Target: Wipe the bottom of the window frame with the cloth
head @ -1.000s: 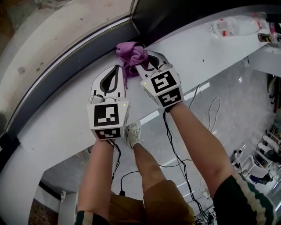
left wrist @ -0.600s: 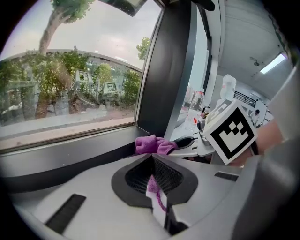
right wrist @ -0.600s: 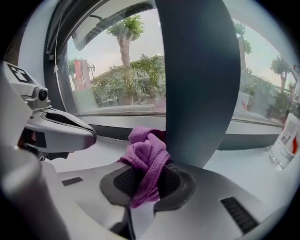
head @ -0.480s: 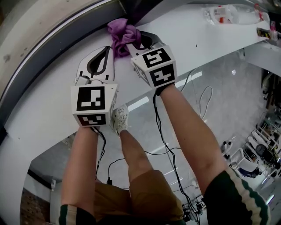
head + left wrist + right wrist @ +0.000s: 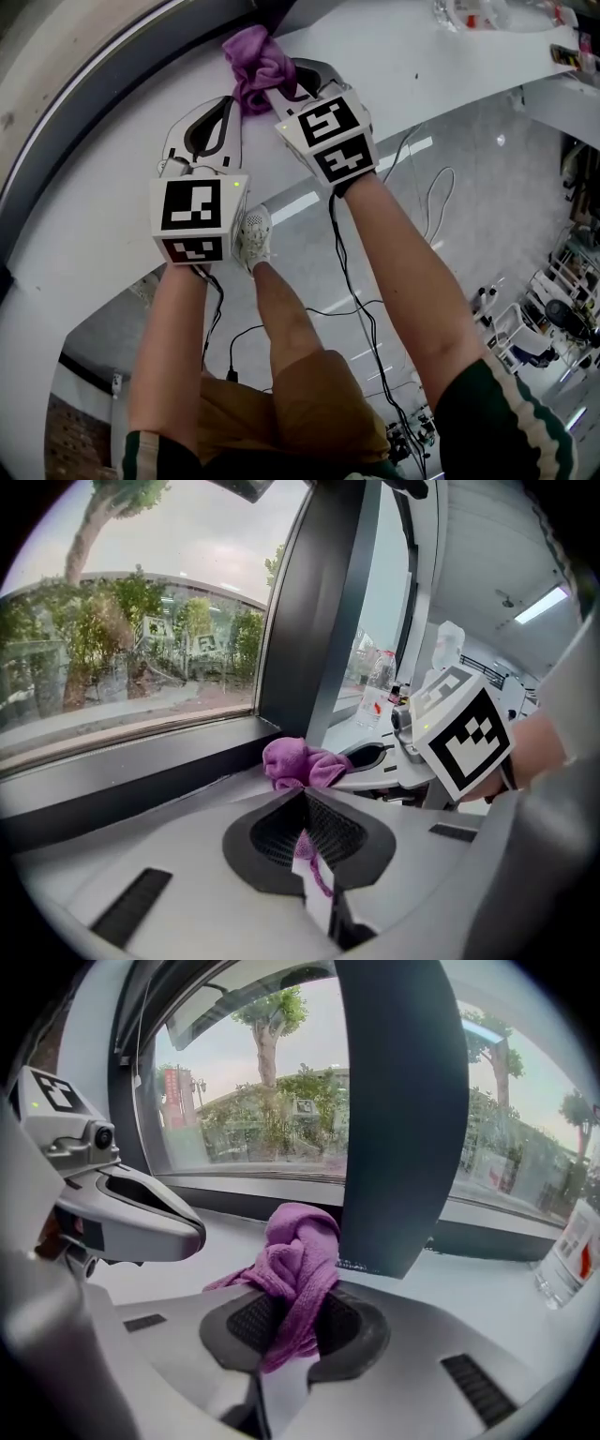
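Cloth [image 5: 255, 58] clamped by left gripper [image 5: 232, 105], right gripper [image 5: 292, 82]; at window frame [image 5: 141, 766].

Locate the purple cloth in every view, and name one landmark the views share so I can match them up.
Head view: cloth near the top, left of centre, by the frame.
Left gripper view: cloth at centre, just beyond the left gripper, a strand pinched in its jaws.
Right gripper view: cloth at centre, bunched in the right gripper.
Shared landmark: the dark window frame behind the cloth.
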A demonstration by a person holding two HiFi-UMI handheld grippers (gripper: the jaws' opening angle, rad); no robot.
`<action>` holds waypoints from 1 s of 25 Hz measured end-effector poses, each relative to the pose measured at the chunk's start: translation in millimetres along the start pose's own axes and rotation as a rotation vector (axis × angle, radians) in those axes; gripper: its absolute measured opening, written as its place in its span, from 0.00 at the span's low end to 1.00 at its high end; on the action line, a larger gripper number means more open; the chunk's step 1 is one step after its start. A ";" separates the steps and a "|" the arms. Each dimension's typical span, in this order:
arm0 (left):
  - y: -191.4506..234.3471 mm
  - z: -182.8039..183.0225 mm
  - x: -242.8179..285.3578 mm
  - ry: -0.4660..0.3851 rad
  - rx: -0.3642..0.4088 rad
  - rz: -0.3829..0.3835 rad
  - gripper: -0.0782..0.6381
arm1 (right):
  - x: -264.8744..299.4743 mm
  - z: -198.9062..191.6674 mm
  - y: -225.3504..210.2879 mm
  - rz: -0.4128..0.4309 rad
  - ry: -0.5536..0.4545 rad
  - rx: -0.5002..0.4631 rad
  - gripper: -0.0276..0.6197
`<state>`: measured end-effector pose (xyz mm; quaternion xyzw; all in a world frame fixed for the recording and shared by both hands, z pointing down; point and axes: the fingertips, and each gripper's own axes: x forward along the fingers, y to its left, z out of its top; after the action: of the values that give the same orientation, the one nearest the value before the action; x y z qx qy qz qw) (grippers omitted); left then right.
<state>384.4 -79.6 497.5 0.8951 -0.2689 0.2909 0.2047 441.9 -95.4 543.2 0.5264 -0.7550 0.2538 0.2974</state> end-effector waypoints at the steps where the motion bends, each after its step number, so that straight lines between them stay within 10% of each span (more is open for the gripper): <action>1: -2.7 -1.1 -0.4 0.001 0.000 -0.005 0.12 | -1.7 -2.2 0.5 -0.001 0.003 0.004 0.16; 25: -68.6 -66.2 -28.7 0.059 0.118 0.004 0.12 | -69.1 -87.1 37.1 -0.004 0.045 -0.065 0.16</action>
<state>378.7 18.3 514.4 0.8961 -0.2468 0.3329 0.1588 441.3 21.5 551.6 0.5120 -0.7550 0.2404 0.3318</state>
